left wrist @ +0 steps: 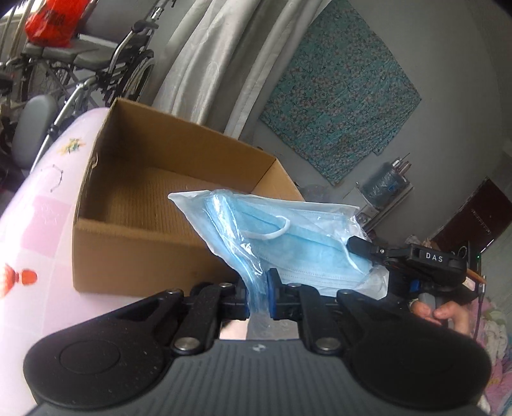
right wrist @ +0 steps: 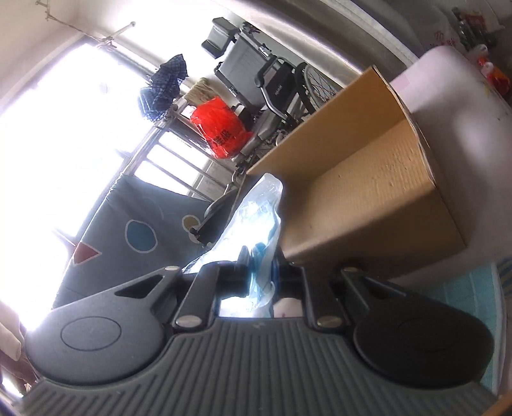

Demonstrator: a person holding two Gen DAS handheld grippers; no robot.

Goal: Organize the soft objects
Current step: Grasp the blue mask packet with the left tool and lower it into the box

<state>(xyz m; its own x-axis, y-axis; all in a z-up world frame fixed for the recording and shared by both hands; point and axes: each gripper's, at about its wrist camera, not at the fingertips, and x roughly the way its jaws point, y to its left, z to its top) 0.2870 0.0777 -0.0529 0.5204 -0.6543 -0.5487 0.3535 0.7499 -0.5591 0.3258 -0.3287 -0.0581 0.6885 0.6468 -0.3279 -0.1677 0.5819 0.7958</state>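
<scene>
A clear plastic pack of blue face masks (left wrist: 281,243) hangs in the air in front of an open, empty cardboard box (left wrist: 153,188). My left gripper (left wrist: 258,297) is shut on the pack's near lower corner. My right gripper (left wrist: 360,248) comes in from the right and is shut on the pack's right edge. In the right wrist view the pack (right wrist: 256,220) shows edge-on between the pads of my right gripper (right wrist: 260,275), with the box (right wrist: 368,192) just behind it to the right.
The box stands on a pink cloth-covered surface (left wrist: 41,224). A wheelchair (left wrist: 96,70) with a red bag (left wrist: 54,19) on it stands behind. Curtains (left wrist: 224,64) and a patterned wall cloth (left wrist: 339,89) lie beyond. A person's fingers (left wrist: 438,313) hold the right gripper.
</scene>
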